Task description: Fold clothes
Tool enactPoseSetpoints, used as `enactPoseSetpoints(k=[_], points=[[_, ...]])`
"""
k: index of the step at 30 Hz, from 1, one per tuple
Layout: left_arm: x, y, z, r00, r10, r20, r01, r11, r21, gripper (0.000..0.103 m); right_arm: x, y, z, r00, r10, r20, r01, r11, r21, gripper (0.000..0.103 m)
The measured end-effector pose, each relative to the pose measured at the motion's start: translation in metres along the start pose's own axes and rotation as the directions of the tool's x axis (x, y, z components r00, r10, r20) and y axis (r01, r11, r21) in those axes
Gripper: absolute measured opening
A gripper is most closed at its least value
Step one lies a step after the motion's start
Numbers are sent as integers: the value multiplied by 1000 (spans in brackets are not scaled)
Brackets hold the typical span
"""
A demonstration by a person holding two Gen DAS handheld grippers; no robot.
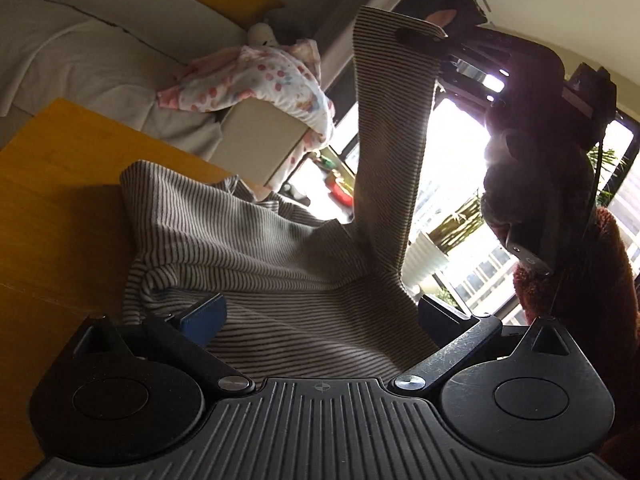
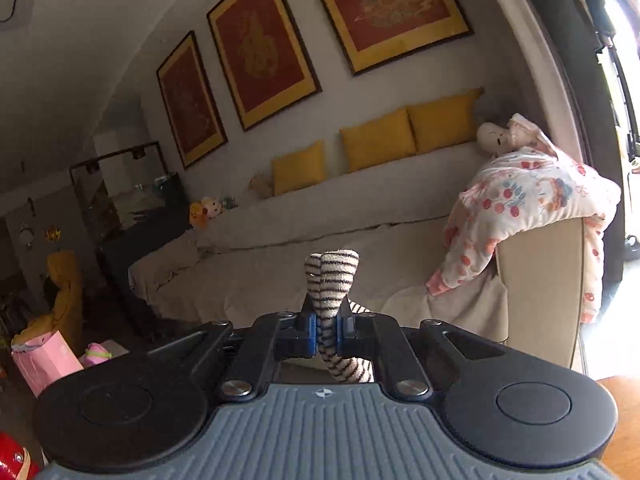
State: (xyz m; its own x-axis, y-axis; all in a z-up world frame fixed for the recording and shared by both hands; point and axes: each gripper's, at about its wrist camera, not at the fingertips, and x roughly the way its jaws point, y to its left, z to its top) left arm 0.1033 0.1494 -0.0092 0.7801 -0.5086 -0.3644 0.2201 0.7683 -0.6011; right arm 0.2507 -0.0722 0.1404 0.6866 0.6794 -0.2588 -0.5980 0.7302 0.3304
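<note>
Folding barely begun: striped garment (image 1: 248, 248) unfolded; right gripper (image 2: 327, 334) clamps its sleeve aloft, left gripper (image 1: 320, 320) gapes empty.

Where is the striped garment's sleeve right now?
In the left wrist view the sleeve hangs upper centre, lifted off the wooden table by the right tongs, before the bright window.

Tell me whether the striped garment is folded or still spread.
Not folded: the striped garment lies rumpled on the wooden table, one sleeve pinched and lifted by the right gripper.
</note>
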Motion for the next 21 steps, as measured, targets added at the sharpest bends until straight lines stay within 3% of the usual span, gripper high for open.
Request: enactPoseSetpoints(k=[4, 7, 9, 13, 17, 19, 21], points=[[-1, -2, -9, 998, 48, -34, -48, 999, 23, 103, 35, 23, -40, 986, 60, -153, -65, 998, -28, 10], [-7, 2, -13, 997, 59, -39, -58, 998, 32, 103, 43, 25, -57, 964, 140, -226, -137, 990, 29, 23], [-9, 3, -11, 997, 67, -32, -66, 997, 27, 103, 34, 18, -59, 963, 175, -207, -162, 984, 78, 33], [-12, 5, -5, 998, 60, -13, -60, 998, 4, 103, 5, -5, -54, 983, 132, -127, -121, 988, 94, 63], [-10, 13, 9, 998, 66, 18, -65, 996, -53, 103, -32, -32, -69, 994, 48, -99, -38, 994, 100, 74], [-7, 17, 18, 997, 75, 37, -71, 994, -87, 103, -51, -46, -87, 995, -8, -99, 18, 994, 108, 88], [-4, 21, 29, 995, 78, 54, -72, 992, -108, 103, -68, -62, -112, 991, -56, -123, 71, 991, 116, 91]])
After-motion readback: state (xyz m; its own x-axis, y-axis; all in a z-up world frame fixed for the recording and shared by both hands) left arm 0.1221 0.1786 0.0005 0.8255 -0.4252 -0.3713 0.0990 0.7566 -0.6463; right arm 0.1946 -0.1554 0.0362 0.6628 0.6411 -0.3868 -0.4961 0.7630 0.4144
